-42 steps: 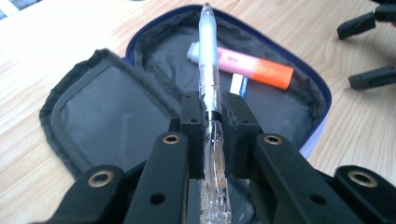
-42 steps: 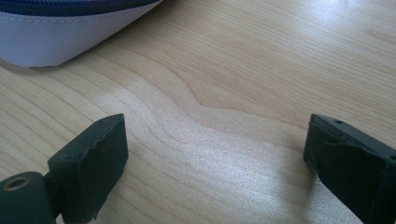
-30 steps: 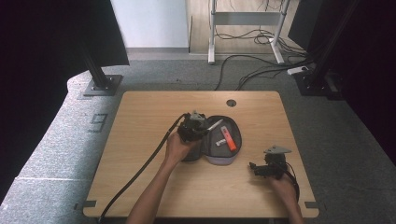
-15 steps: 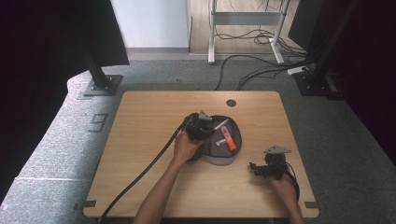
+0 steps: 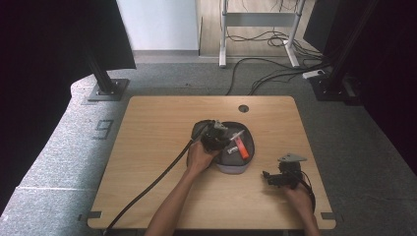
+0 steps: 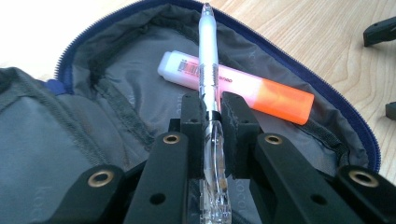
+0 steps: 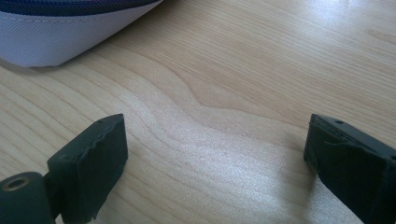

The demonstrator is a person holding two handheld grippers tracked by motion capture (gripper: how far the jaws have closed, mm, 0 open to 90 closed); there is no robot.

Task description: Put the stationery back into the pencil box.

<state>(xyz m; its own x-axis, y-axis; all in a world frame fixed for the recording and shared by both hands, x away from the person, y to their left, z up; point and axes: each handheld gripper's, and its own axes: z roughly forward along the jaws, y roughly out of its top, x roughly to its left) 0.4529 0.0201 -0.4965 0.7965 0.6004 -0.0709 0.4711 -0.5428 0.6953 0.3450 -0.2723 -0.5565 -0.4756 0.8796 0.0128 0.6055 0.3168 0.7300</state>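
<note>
Over the open pencil case (image 6: pixel 107 116), near the worktop (image 5: pixel 147 147) centre, clear pen (image 6: pixel 208 70) sits clamped in the left gripper (image 6: pixel 212 119), pads pressing its barrel, tip pointing across the case. Under the pen, an orange highlighter (image 6: pixel 261 93) lies inside the grey lining. Right gripper (image 7: pixel 215 154) rests toward the right front corner, jaws wide, nothing between them, case edge just beyond.

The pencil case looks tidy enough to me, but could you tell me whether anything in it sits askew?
Only mildly: the clear pen, clamped in the left gripper, crosses over the orange highlighter lying in the open pencil case. Nothing looks spilled or damaged.
</note>
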